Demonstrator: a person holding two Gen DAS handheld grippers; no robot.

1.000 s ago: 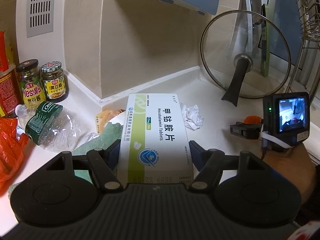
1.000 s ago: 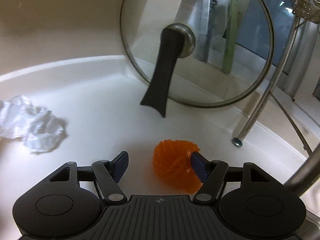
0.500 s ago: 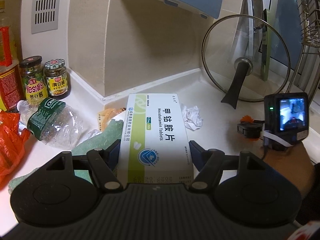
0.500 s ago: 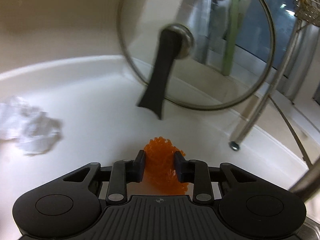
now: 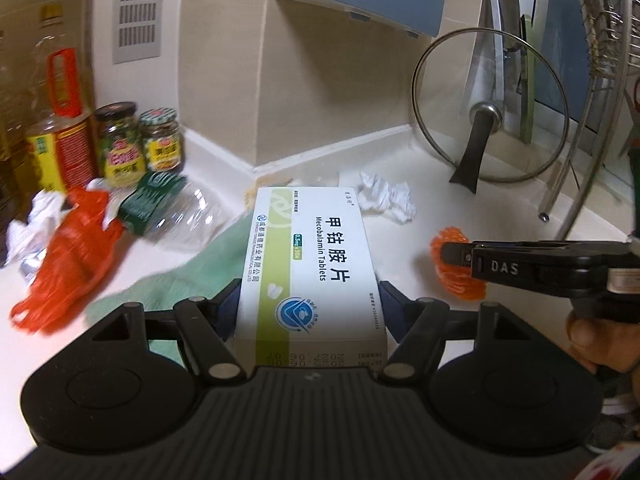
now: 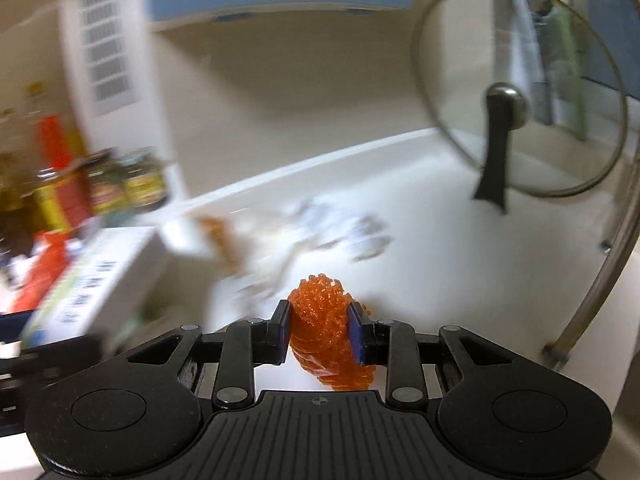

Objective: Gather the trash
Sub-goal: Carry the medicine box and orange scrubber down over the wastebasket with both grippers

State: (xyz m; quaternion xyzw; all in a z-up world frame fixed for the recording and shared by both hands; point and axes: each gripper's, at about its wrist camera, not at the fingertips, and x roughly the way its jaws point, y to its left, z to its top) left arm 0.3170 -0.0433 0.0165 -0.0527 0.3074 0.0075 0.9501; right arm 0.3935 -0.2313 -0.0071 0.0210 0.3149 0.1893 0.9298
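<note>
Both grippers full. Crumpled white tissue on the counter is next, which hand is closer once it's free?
Right, probably. The crumpled tissue lies between the pill box in the left gripper and the orange mesh ball in the right gripper, nearer the right gripper's side. Neither can take it until emptied.

Your glossy cream countertop is pretty cluttered: crumpled white tissue left of the leaning glass pan lid, then a green cloth, crushed clear plastic bottle, orange plastic bag and two sauce jars farther left.
</note>
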